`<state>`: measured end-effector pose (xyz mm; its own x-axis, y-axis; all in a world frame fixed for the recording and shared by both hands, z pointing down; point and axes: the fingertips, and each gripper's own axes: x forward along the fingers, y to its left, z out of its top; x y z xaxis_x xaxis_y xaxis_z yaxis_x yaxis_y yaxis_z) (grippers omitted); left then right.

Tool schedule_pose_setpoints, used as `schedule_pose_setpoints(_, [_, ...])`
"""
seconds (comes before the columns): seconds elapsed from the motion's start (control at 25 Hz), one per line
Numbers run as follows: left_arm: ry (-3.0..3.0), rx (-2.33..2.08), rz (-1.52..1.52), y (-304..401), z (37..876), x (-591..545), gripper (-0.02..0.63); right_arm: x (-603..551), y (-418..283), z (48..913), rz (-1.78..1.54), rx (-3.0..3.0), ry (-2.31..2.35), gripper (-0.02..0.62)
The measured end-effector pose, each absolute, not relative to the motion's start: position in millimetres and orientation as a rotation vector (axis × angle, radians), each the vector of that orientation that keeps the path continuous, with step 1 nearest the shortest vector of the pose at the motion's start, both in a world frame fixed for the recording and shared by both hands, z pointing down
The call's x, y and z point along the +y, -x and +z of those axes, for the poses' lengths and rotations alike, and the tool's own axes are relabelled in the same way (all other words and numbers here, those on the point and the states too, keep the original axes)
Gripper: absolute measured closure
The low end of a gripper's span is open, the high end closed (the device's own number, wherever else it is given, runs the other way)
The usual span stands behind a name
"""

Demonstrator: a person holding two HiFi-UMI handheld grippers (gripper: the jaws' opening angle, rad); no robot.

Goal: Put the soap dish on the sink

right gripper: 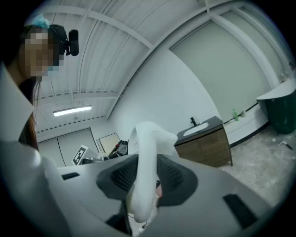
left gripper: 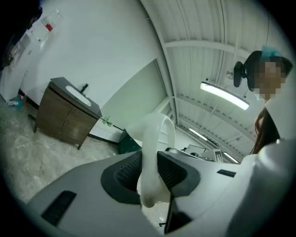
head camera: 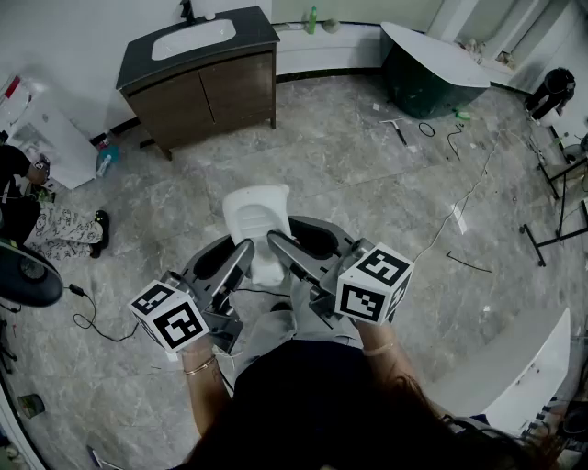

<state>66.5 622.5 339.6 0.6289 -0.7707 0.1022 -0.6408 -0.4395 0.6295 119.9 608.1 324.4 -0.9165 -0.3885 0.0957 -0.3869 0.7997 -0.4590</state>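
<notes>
Two grippers (left gripper: 150, 172) (right gripper: 144, 178); soap dish (head camera: 257, 213) perhaps half-hidden

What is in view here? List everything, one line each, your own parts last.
soap dish: one, white, centre, held above the floor
vanity cabinet: one, wood with dark top, far left by the wall
sink: one, white, set in the cabinet top
faucet: one, black, behind the sink
bathtub: one, dark green with white rim, far right
bottle: one, green, on the ledge between cabinet and bathtub
cables: several, black and white, floor at right
person: one, patterned trousers, left edge
left gripper: one, grey, shut on the soap dish
right gripper: one, grey, shut on the soap dish
</notes>
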Motion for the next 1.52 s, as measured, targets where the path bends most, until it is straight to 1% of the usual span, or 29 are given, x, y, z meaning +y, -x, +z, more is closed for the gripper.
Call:
schedule_pose_setpoints(0.6, [-2.221, -1.117, -0.237, -70, 339, 625, 0.496, 611, -124, 326, -0.769, 2.93, 0.639, 0.462])
schedule_pose_setpoints(0.8, [-2.188, -1.128, -0.215, -100, 342, 543, 0.496, 528, -154, 330, -0.806, 2.921, 0.631, 0.462])
schedule_pose_setpoints(0.92, [-2.185, -1.149, -0.206, -107, 338, 498, 0.495, 482, -161, 326, -0.801, 2.927, 0.602, 0.462])
schedule_pose_setpoints(1.28, [-2.158, -1.247, -0.211, -112, 324, 411, 0.495, 392, -165, 314, -0.819, 2.94, 0.491, 0.462])
schedule_pose_setpoints(1.52, [-2.132, -1.271, -0.193, -92, 329, 372, 0.495, 351, -145, 322, -0.87, 2.927, 0.465, 0.462])
